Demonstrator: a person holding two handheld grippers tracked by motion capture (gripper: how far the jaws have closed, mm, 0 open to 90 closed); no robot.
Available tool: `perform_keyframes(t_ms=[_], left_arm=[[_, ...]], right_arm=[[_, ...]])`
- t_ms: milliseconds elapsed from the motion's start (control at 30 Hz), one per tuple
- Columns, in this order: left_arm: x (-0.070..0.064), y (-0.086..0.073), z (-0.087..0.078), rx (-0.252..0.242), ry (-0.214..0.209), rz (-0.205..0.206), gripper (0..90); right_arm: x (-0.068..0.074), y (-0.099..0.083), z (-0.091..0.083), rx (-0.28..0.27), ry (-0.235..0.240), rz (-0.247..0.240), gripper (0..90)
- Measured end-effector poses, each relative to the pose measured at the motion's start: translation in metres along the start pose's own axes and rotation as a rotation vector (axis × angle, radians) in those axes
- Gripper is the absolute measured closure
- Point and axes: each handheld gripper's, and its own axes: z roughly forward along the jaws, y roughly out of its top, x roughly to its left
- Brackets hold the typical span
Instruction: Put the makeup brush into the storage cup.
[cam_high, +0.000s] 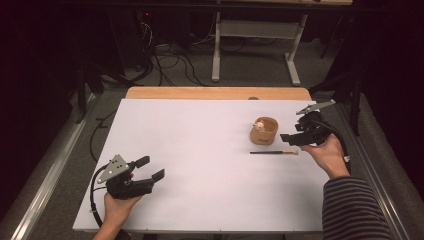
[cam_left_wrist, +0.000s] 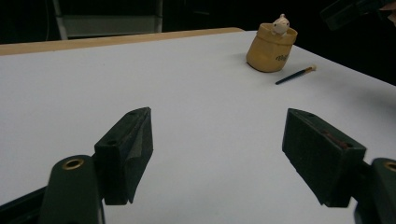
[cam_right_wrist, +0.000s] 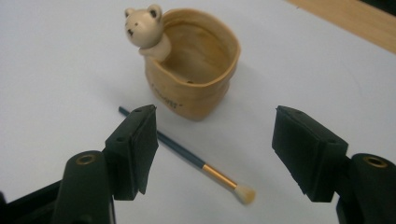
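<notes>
— Both tongs? 
— Right gripper (cam_right_wrist: 215, 154) gapes wide at the frame's bottom, above the brush (cam_right_wrist: 187, 154); left gripper (cam_left_wrist: 217, 156) released too.
— Brush where?
— Flat, centre frame, just beside the bear cup (cam_right_wrist: 196, 70).

One pot (cam_right_wrist: 196, 74) (a small bear figure (cam_right_wrist: 142, 28) peers over its rim), one paintbrush (cam_right_wrist: 196, 161), and two grippers sit over the tabletop (cam_high: 200, 150).
</notes>
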Motion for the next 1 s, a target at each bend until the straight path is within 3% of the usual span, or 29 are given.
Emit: perform_keyframes(t_ms=[233, 633, 1000], left_arm=[[0.000, 0.000, -0.001, -0.001, 0.000, -0.001, 25.2], [0.000, 0.000, -0.001, 0.002, 0.002, 0.004, 25.5], [-0.001, 0.000, 0.000, 0.008, 0.001, 0.014, 25.7]], right_arm=[[0.006, 0.011, 0.004, 0.118, 0.018, -0.067, 34.1], [0.013, 0.023, 0.012, 0.211, 0.029, -0.141, 38.9], [0.014, 0.021, 0.027, 0.302, 0.030, -0.174, 39.0]])
